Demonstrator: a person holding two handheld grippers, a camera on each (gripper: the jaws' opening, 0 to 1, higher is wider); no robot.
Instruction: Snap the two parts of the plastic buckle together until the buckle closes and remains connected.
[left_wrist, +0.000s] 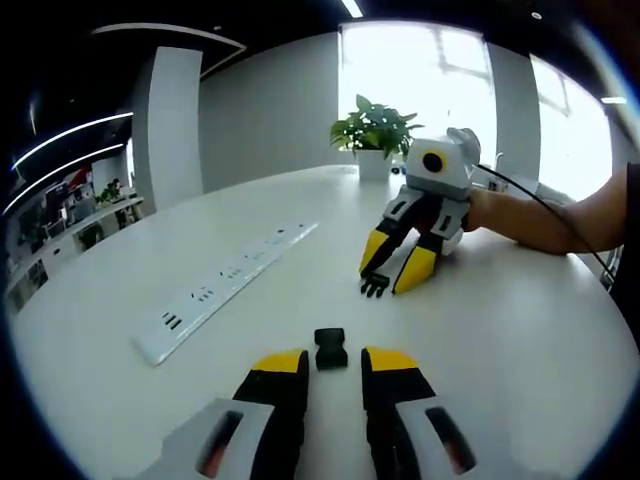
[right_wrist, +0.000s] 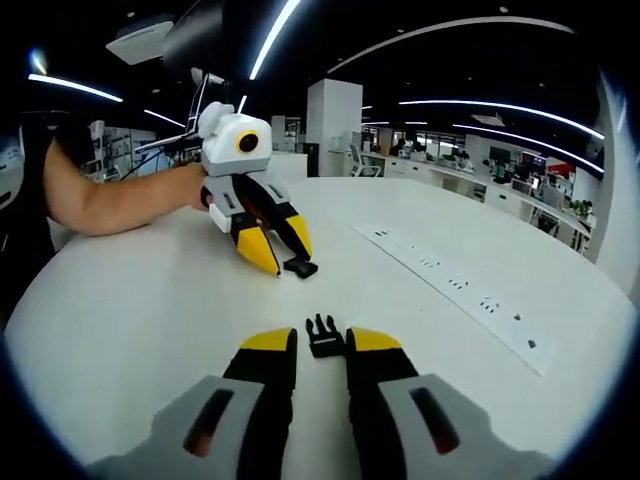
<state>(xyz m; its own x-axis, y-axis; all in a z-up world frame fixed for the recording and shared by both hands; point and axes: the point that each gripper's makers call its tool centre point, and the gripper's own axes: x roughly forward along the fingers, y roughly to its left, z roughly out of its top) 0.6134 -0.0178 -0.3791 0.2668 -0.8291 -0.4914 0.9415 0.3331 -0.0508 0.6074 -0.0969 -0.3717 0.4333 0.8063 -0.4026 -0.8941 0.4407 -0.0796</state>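
Observation:
Two black buckle parts lie apart on the white table (left_wrist: 520, 340). The socket part (left_wrist: 331, 349) rests flat just ahead of my left gripper (left_wrist: 333, 362), whose yellow-tipped jaws stand open on either side of it. The pronged part (right_wrist: 322, 337) lies the same way in front of my right gripper (right_wrist: 322, 348), also open. Each gripper faces the other across the table: the right gripper (left_wrist: 392, 278) points down at the pronged part (left_wrist: 375, 286), and the left gripper (right_wrist: 283, 258) points at the socket part (right_wrist: 300, 267).
A long white power strip (left_wrist: 225, 285) (right_wrist: 455, 285) lies on the table beside the work spot. A potted plant (left_wrist: 375, 135) stands at the far edge. A person's forearm (left_wrist: 560, 215) (right_wrist: 110, 205) reaches in behind each gripper. Office desks lie beyond.

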